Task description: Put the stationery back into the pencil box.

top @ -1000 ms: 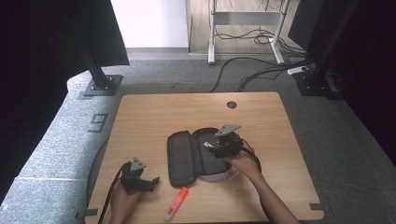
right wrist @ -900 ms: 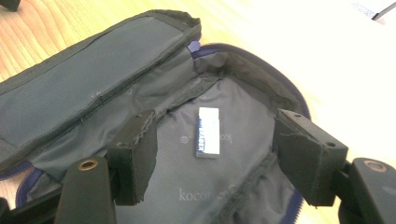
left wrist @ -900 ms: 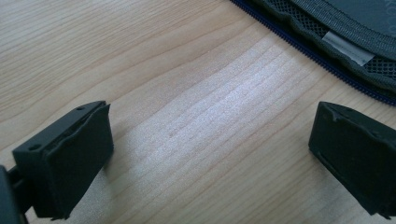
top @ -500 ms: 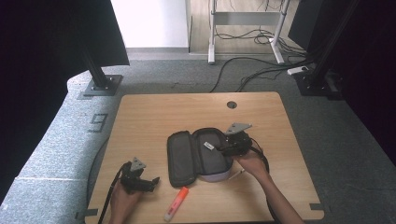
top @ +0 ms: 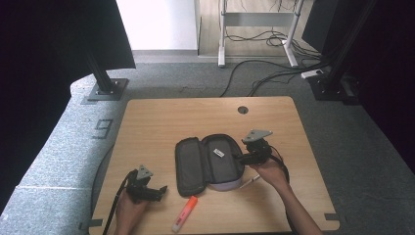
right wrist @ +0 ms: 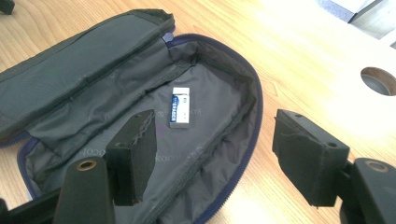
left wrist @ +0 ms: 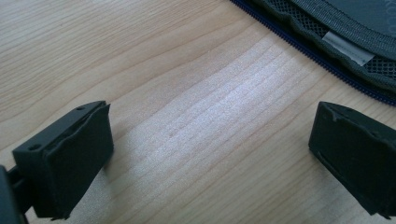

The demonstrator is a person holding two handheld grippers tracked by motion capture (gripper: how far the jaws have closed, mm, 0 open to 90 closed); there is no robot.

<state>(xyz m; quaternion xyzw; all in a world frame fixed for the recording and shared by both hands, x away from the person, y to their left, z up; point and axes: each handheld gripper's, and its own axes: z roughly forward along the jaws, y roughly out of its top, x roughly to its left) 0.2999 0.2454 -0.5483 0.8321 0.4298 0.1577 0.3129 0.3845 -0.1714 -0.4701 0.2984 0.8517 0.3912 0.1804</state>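
One eraser (right wrist: 180, 106) lies on the grey lining of the open pencil case (top: 208, 161), which sits flat near the middle of the worktop (top: 161, 122), a little toward the person's edge. Compared with a second ago, the right claw (top: 243, 157) has slid away from over the case toward the right edge and now stands at the case's right rim, jaws parted with nothing between them; in the right gripper view the eraser lies beyond the jaws, untouched. That reads as a drop-off just finished: the eraser looks packed and the claw is backing out.

The left claw (top: 161, 190) has kept its place near the front left corner, jaws spread wide over bare wood and holding nothing, the case's zip edge (left wrist: 322, 60) just past them.

Two items remain outside. An orange marker (top: 185, 214) lies on the worktop by the front edge, between the left claw and the case, and a thin white pen (top: 250, 181) pokes out beside the case's right end, close under the right hand (top: 269, 171). Probably one of these goes in next; the pen is the nearer pick.
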